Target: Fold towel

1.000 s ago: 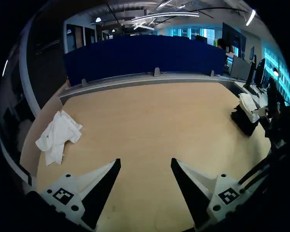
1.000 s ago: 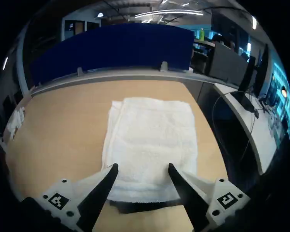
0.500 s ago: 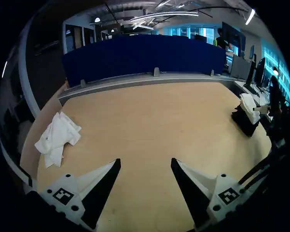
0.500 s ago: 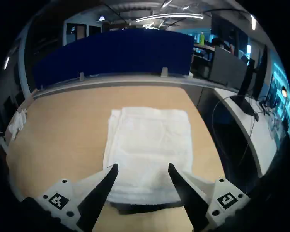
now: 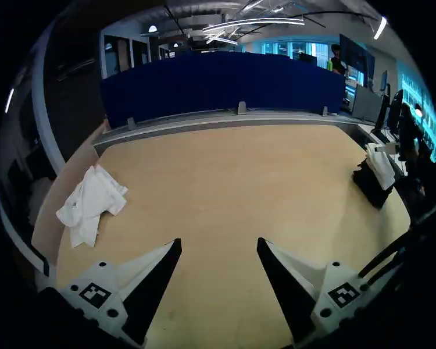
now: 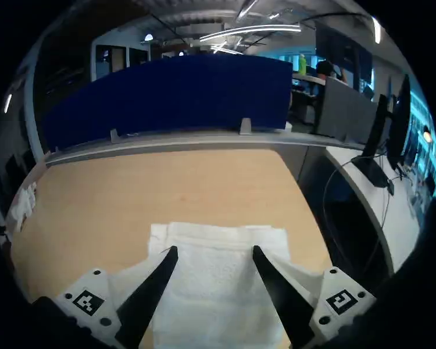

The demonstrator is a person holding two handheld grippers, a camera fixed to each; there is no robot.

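Observation:
A folded white towel (image 6: 218,285) lies flat at the wooden table's right end, directly under my right gripper (image 6: 214,251). That gripper is open, its fingers spread above the towel's middle with nothing pinched. In the left gripper view the same folded towel (image 5: 382,166) rests on a black base (image 5: 370,187) at the far right. A crumpled white towel (image 5: 90,203) sits near the table's left edge, small in the right gripper view (image 6: 21,206). My left gripper (image 5: 218,247) is open over bare tabletop (image 5: 235,180), holding nothing.
A blue partition (image 5: 218,81) with a grey rail runs along the table's far side. Past the table's right edge is a gap, then a neighbouring desk (image 6: 381,198) with monitors and cables. A person (image 5: 413,134) stands at the right.
My right gripper has advanced over the folded towel, which slid from mid-view down between the fingers. The left gripper's view shifted only slightly.

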